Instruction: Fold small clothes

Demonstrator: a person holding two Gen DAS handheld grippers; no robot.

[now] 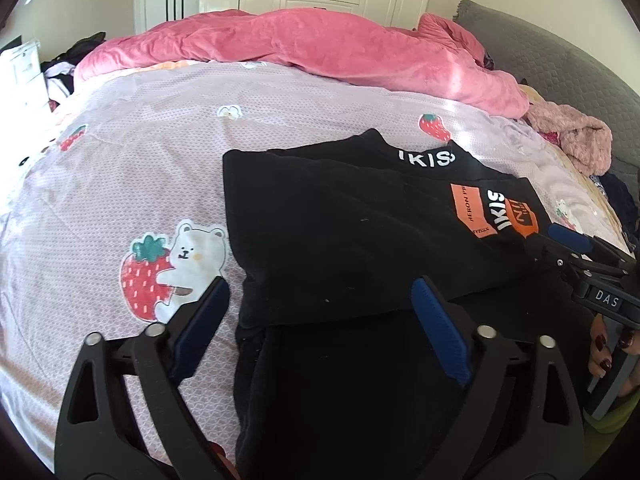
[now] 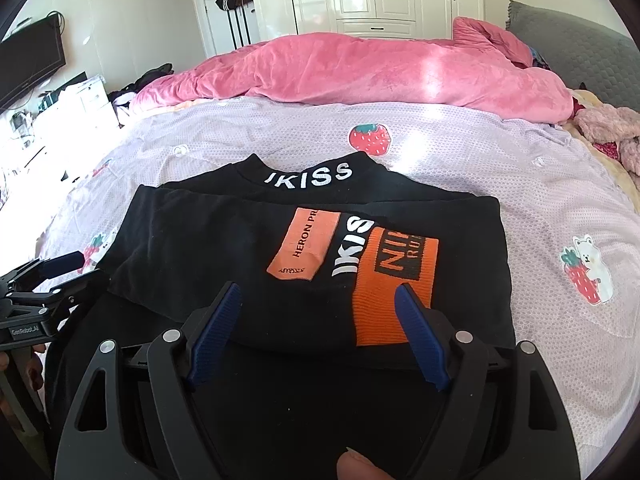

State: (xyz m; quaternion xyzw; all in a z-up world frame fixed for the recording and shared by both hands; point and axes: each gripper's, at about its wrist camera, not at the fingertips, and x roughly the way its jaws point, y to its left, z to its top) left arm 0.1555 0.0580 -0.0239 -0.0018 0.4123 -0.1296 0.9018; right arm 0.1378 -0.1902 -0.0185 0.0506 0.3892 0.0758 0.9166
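Plainly, the risks here sit with a loose fold and two freed grippers.

Garment: the black top [image 2: 224, 248] lies on the lilac strawberry-print bedsheet [image 1: 120, 168], its lower part doubled up over the body, the collar lettered IKISS at twelve o'clock and the orange cuff [image 2: 394, 284] lying across the fold.

Left gripper: the left gripper [image 1: 320, 300] stands released, jaws wide, with nothing pinched; the folded hem's left corner lies between its blue pads but is not pressed.

Right gripper: the right gripper [image 2: 318, 308] is likewise let go, jaws apart, hanging over the fold's near edge with the orange cuff just beside its pad at three o'clock.

Task stage: by my reckoning one fold is laid and the cloth has been set free; further folding is probably needed.

Risk, fold springing back: the top layer looks puffed rather than flat, so it could slide or open if nudged.

Risk, snagging: an open pad drawn back low could catch the hem or the ribbed cuff and drag the layer askew.

Risk, uneven grip: taking only the upper layer at seven o'clock would peel the fold apart.

Risk, clutter: the pink quilt [image 1: 320, 52] at twelve o'clock and the fuzzy pink garment [image 1: 576, 140] at two o'clock lie well apart, so little danger comes from them.
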